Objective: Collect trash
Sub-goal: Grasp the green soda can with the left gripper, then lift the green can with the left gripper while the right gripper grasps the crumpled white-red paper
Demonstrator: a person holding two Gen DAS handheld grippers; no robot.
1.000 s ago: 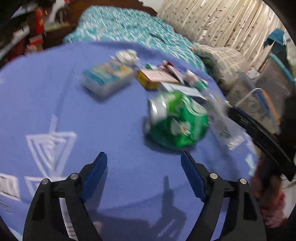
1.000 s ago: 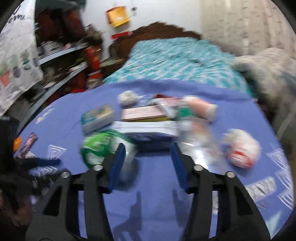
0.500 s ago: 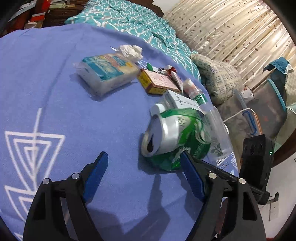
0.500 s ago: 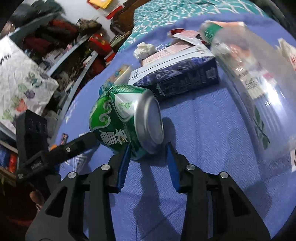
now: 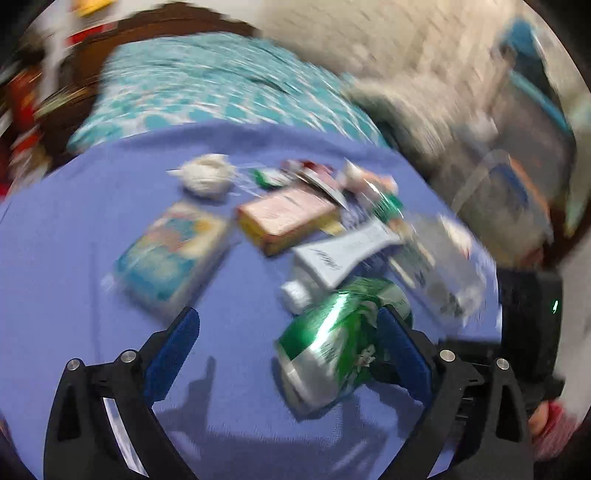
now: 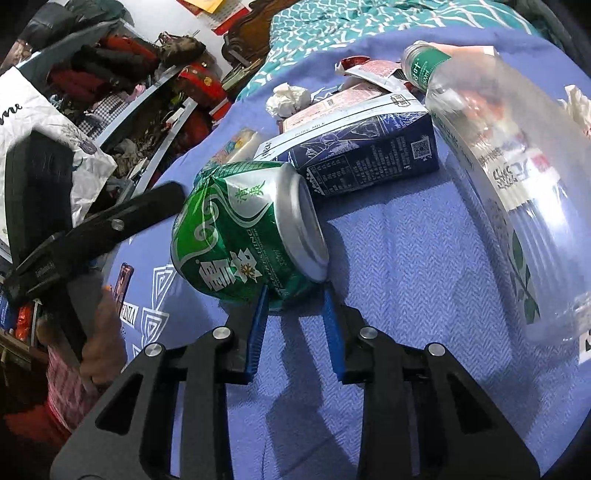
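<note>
Since half a second ago the left wrist view has swung and gone blurred, and the dented green can (image 5: 340, 336) now lies at its 5 o'clock, against the inner face of the right-hand finger (image 5: 402, 354) of the left gripper (image 5: 284, 350). That gripper's jaws have just been opening and stand spread wide; only one pad meets the can, so nothing is pinched. In the right wrist view the right gripper (image 6: 295, 325) sits at 6 o'clock with its jaws having just been closing. The blue pads flank the can's (image 6: 240, 236) lower edge near the silver end, but whether they press on it I cannot tell.

Everything lies on a periwinkle-blue cloth (image 6: 399, 280) with white nested-triangle motifs at its 8 o'clock side. Just past the can at 12 o'clock is a dark blue milk carton (image 6: 362, 155) on its side, touching or nearly touching the can. A clear plastic bottle (image 6: 491, 166) with a green-banded neck lies along the 3 o'clock side. Farther back sit a pink box (image 5: 284, 218), a crumpled white tissue (image 6: 288, 98) and, at 10 o'clock of the left view, a wrapped tissue pack (image 5: 173, 251).

Beyond the cloth a teal-patterned bedspread (image 5: 207, 92) runs to a dark wooden headboard (image 5: 177, 22). Cluttered shelves (image 6: 140, 110) fill the right view's 10 o'clock, and pale curtains (image 5: 388, 44) the left view's 1 o'clock.
</note>
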